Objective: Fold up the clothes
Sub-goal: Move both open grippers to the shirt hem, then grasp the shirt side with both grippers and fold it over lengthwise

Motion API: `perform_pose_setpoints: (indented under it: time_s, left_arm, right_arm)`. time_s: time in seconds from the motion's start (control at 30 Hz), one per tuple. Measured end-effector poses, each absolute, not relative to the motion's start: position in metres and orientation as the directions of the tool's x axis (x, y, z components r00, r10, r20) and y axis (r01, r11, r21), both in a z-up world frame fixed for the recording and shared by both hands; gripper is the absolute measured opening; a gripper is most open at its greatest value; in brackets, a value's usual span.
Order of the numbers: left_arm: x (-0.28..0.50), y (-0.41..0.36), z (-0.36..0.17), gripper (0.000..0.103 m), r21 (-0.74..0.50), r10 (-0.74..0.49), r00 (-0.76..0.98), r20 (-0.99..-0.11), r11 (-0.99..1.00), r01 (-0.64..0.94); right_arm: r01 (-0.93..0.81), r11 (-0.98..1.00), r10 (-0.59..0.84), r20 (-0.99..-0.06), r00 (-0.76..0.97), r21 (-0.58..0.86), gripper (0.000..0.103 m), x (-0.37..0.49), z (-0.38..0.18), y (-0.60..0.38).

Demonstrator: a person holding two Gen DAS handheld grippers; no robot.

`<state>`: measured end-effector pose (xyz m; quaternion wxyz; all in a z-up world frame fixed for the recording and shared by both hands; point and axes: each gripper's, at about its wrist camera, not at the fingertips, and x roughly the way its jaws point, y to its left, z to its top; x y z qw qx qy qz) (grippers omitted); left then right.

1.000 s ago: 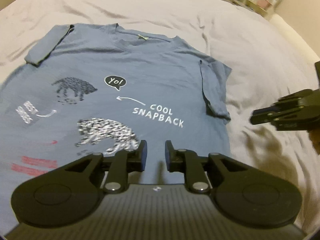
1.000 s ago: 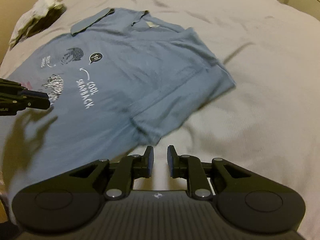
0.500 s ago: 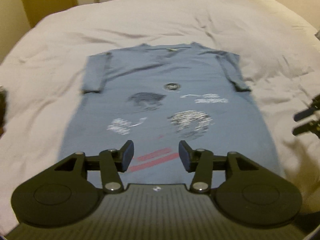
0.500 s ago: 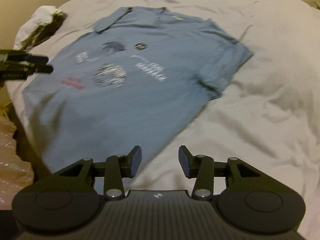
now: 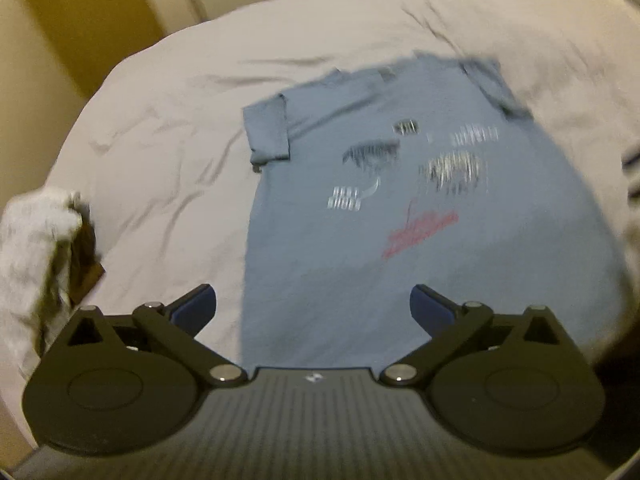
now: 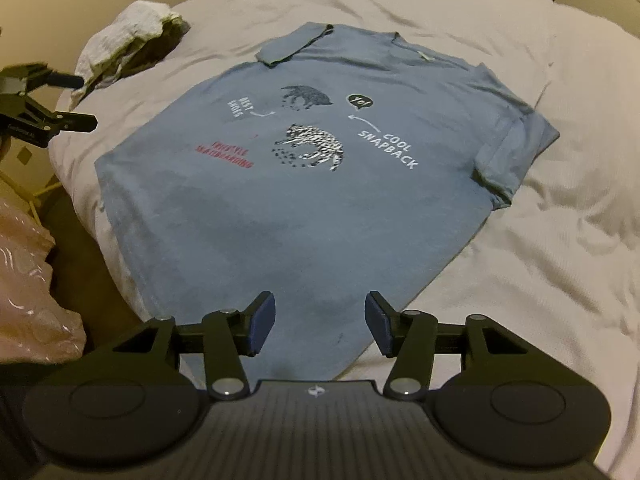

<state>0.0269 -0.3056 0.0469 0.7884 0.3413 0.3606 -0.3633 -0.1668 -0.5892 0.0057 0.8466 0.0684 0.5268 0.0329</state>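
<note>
The right gripper (image 6: 320, 322) hangs with jaws spread over the hem of the blue T-shirt (image 6: 304, 184), which lies flat, print up, on the bed (image 6: 540, 240). Its long axis runs from that hem away to the collar. The left gripper (image 5: 313, 307), jaws spread wider, hovers at the hem's other corner (that view is blurred). A crumpled cloth (image 6: 128, 40) lies beyond.
</note>
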Motion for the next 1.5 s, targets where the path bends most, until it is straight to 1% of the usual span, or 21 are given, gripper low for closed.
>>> perform_pose_setpoints:
  time_s: [0.07, 0.13, 0.23, 0.3, 0.37, 0.43, 0.47, 0.63, 0.8, 0.83, 0.87, 0.9, 0.93, 0.97, 1.1, 1.17, 1.23, 1.3, 1.37, 1.43, 1.5]
  left_arm:
    - [0.024, -0.297, 0.039, 0.102, 0.350, -0.327, 0.473, -0.818, 0.371, 0.860]
    - [0.024, -0.286, 0.028, 0.102, 0.386, -0.339, 0.453, -0.825, 0.247, 0.889]
    - [0.031, -0.261, 0.006, 0.100, 0.387, -0.370, 0.386, -0.845, 0.077, 0.919]
    - [0.035, -0.247, -0.009, 0.094, 0.382, -0.393, 0.342, -0.853, -0.024, 0.924]
    - [0.036, -0.234, -0.027, 0.084, 0.384, -0.403, 0.302, -0.864, -0.139, 0.913]
    - [0.037, -0.223, -0.045, 0.078, 0.390, -0.413, 0.269, -0.870, -0.242, 0.888]
    - [0.037, -0.219, -0.054, 0.077, 0.396, -0.415, 0.259, -0.872, -0.287, 0.872]
    - [0.031, -0.211, -0.091, 0.076, 0.442, -0.434, 0.252, -0.865, -0.421, 0.792]
    - [0.022, -0.222, -0.113, 0.074, 0.506, -0.470, 0.279, -0.837, -0.475, 0.720]
    - [0.022, -0.227, -0.113, 0.065, 0.505, -0.471, 0.282, -0.836, -0.461, 0.730]
    - [0.023, -0.231, -0.111, 0.040, 0.498, -0.467, 0.281, -0.838, -0.446, 0.744]
    - [0.023, -0.233, -0.108, 0.026, 0.507, -0.468, 0.295, -0.833, -0.429, 0.748]
    - [0.024, -0.235, -0.105, 0.007, 0.516, -0.470, 0.310, -0.826, -0.412, 0.751]
    - [0.023, -0.234, -0.102, 0.004, 0.535, -0.483, 0.323, -0.814, -0.404, 0.742]
    - [0.032, -0.235, -0.084, 0.004, 0.486, -0.496, 0.278, -0.822, -0.357, 0.798]
    - [0.041, -0.239, -0.071, 0.003, 0.422, -0.495, 0.242, -0.835, -0.293, 0.858]
    - [0.050, -0.243, -0.060, 0.003, 0.362, -0.493, 0.209, -0.844, -0.238, 0.901]
    - [0.056, -0.248, -0.053, 0.003, 0.334, -0.493, 0.191, -0.849, -0.221, 0.916]
    - [0.057, -0.250, -0.049, 0.003, 0.323, -0.493, 0.180, -0.851, -0.220, 0.920]
    - [0.054, -0.251, -0.047, 0.003, 0.322, -0.492, 0.176, -0.853, -0.231, 0.918]
    - [0.052, -0.250, -0.048, 0.003, 0.326, -0.487, 0.175, -0.856, -0.244, 0.913]
  right_arm:
    - [0.010, 0.991, 0.116, -0.886, 0.449, 0.134, 0.053, -0.168, 0.006, -0.575]
    - [0.019, 0.994, 0.086, -0.889, 0.450, 0.106, 0.053, -0.166, 0.002, -0.561]
    - [0.081, 0.994, 0.036, -0.896, 0.442, 0.079, 0.053, -0.160, -0.006, -0.538]
    - [0.113, 0.993, -0.008, -0.902, 0.432, 0.046, 0.053, -0.157, -0.011, -0.522]
    - [0.160, 0.987, -0.055, -0.909, 0.413, 0.012, 0.053, -0.153, -0.015, -0.507]
    - [0.211, 0.977, -0.100, -0.917, 0.387, -0.018, 0.053, -0.149, -0.019, -0.492]
    - [0.232, 0.972, -0.112, -0.922, 0.369, -0.025, 0.053, -0.148, -0.021, -0.487]
    - [0.301, 0.953, -0.134, -0.935, 0.328, -0.031, 0.053, -0.150, -0.027, -0.461]
    - [0.303, 0.951, -0.153, -0.940, 0.304, -0.056, 0.053, -0.150, -0.039, -0.445]
    - [0.299, 0.952, -0.163, -0.939, 0.304, -0.068, 0.052, -0.149, -0.040, -0.443]
    - [0.280, 0.955, -0.183, -0.933, 0.310, -0.095, 0.052, -0.149, -0.041, -0.438]
    - [0.261, 0.958, -0.204, -0.927, 0.316, -0.122, 0.053, -0.150, -0.041, -0.433]
    - [0.242, 0.959, -0.224, -0.920, 0.322, -0.149, 0.053, -0.150, -0.042, -0.428]
    - [0.219, 0.959, -0.244, -0.912, 0.329, -0.178, 0.053, -0.150, -0.043, -0.422]
    - [0.065, 0.959, -0.282, -0.891, 0.356, -0.277, 0.053, -0.162, -0.060, -0.389]
    - [-0.004, 0.948, -0.290, -0.870, 0.399, -0.317, 0.054, -0.166, -0.070, -0.368]
    - [-0.071, 0.926, -0.300, -0.837, 0.457, -0.370, 0.060, -0.167, -0.081, -0.344]
    - [-0.116, 0.902, -0.303, -0.799, 0.520, -0.417, 0.070, -0.165, -0.092, -0.323]
    - [-0.129, 0.884, -0.304, -0.760, 0.574, -0.450, 0.070, -0.157, -0.104, -0.307]
    - [-0.116, 0.872, -0.318, -0.731, 0.604, -0.475, 0.066, -0.146, -0.117, -0.296]
    - [-0.083, 0.861, -0.355, -0.708, 0.610, -0.502, 0.057, -0.137, -0.130, -0.294]
